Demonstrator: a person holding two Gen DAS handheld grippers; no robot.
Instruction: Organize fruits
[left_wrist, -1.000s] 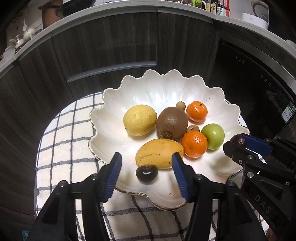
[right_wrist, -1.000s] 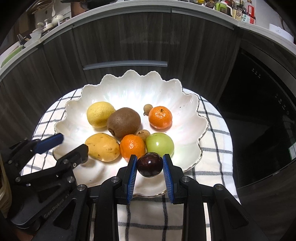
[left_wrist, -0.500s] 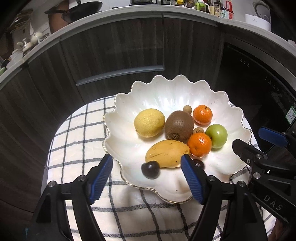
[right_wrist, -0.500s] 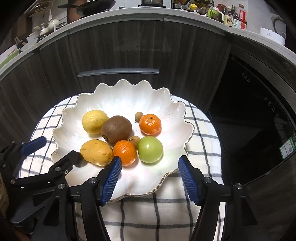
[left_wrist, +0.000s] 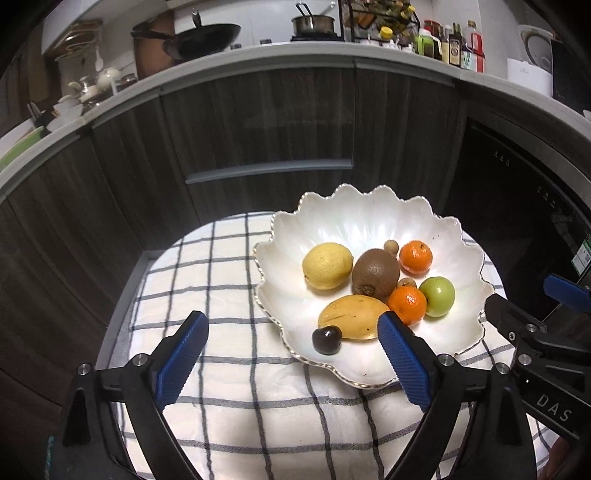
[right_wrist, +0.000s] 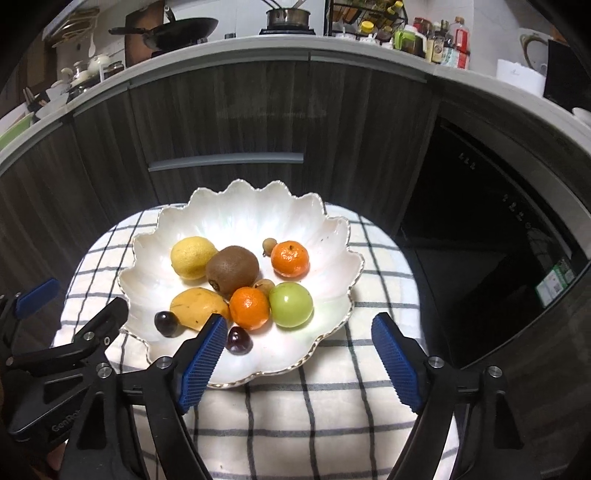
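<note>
Left fingers (left_wrist: 291, 358): I am opening these wide; nothing is lying between the blue pads, which are hanging over the checked cloth (left_wrist: 229, 376) and the near rim of the dish.
Right fingers (right_wrist: 301, 363): I am opening these too, and they are gripping nothing; a second earlier they were clamped on a dark plum.
Dark plum, right (right_wrist: 239, 340): now lying free in the scalloped white dish (right_wrist: 332, 258), just in front of the near orange (right_wrist: 249, 308), partly behind my left pad in this view.
Dark plum, left (left_wrist: 327, 340): resting in the dish against the tip of the mango (left_wrist: 352, 316); it was between my left pads a second ago, and those pads are now standing clear of it.
Other fruit: lemon (left_wrist: 327, 265), kiwi (left_wrist: 376, 274), green apple (left_wrist: 437, 296) and far orange (left_wrist: 415, 257) are sitting grouped mid-dish, unmoved.
Change of view: the dish is appearing smaller and further off than before, so both tools are backing away.
Meaning for task: every fruit I can see is lying in the dish; I am judging the sorting close to finished.
</note>
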